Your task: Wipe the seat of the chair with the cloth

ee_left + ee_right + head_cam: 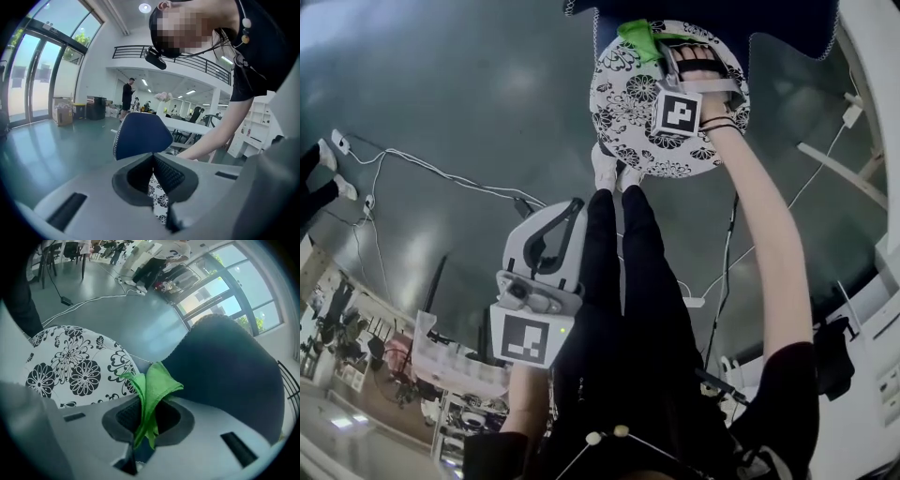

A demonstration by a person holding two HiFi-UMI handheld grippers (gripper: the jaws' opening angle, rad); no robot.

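Nearest the head camera: left gripper (152, 164), carried low at the person's side, well back from the chair. Its own view shows the jaws pressed together with nothing between them. It looks parked there so that it stays out of the wiping arm's way. Beneath both tools runs the grey-green floor (441, 94), with a white cable (441, 171) trailing off to the left gripper's outer side. The person's legs (628, 281), in black, stand between the two tools, feet just short of the seat. The dark blue backrest (229, 366) rises straight ahead of the right gripper and fills the right half of that view. The round seat (628, 103), white with black flowers, lies under and to the left of the right gripper (666, 47), which is reached out on a straight arm to the seat's far edge by the backrest. Its jaws are clamped on the green cloth (152, 385), which is pinched at a fold so a loose flap sticks out past the tips toward the seat's rear rim. Whether the flap touches the fabric cannot be told. Judgement: the grip leaves free cloth to drag, and starting at the far edge suits strokes pulled back toward the body. Most of the seat appears not yet covered.
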